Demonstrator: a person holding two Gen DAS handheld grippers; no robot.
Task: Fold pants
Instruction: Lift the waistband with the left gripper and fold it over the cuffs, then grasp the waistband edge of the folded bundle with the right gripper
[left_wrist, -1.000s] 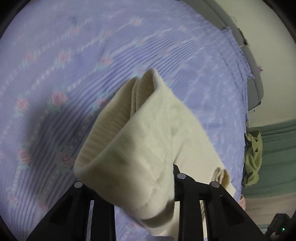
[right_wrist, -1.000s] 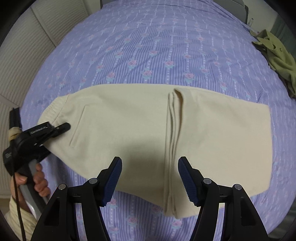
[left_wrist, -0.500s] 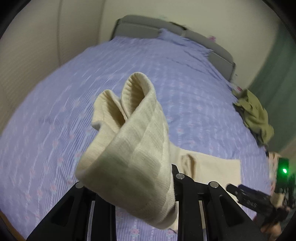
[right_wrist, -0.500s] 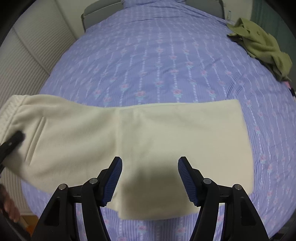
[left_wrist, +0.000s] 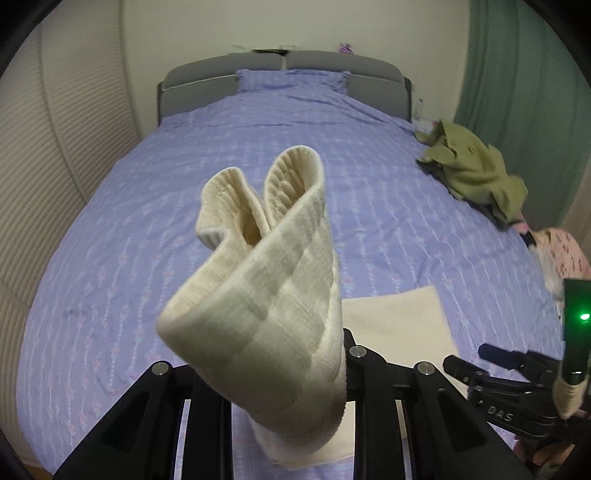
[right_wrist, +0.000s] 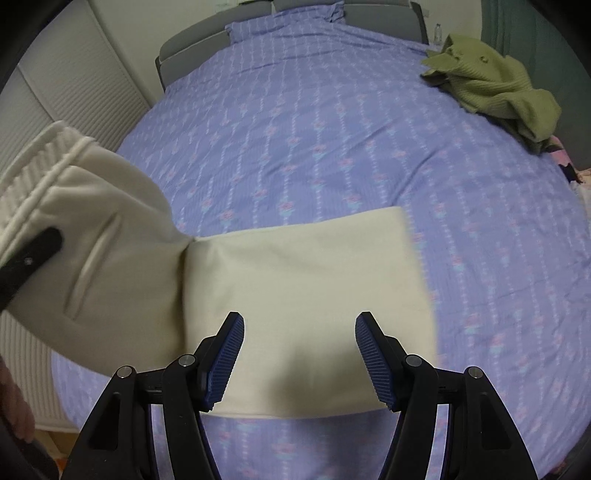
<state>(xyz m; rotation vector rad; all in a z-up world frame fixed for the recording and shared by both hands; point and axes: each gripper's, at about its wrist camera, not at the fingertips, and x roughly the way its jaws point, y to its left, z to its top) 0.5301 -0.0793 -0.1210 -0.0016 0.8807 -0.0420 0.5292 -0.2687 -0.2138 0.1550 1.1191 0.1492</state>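
Note:
The cream pants (right_wrist: 303, 273) lie partly on the purple bed, their leg end flat at the near edge. My left gripper (left_wrist: 284, 373) is shut on the ribbed waistband (left_wrist: 266, 280), which stands lifted and bunched in front of its camera, hiding the fingertips. From the right wrist view the raised waist end (right_wrist: 85, 221) hangs at the left with a black finger (right_wrist: 29, 258) of the left gripper on it. My right gripper (right_wrist: 299, 358) hovers open over the flat part of the pants, nothing between its blue pads (right_wrist: 229, 354).
The purple flowered bedspread (right_wrist: 314, 122) fills both views, with a grey headboard (left_wrist: 280, 70) and pillow at the far end. An olive-green garment (right_wrist: 498, 85) lies at the far right edge. A ribbed white wall panel (left_wrist: 55, 155) runs along the left, a green curtain (left_wrist: 517, 74) at the right.
My left gripper has lifted the waist end off the bed and swung it right, towards the leg end. The right gripper has moved along the pants, staying open above them.

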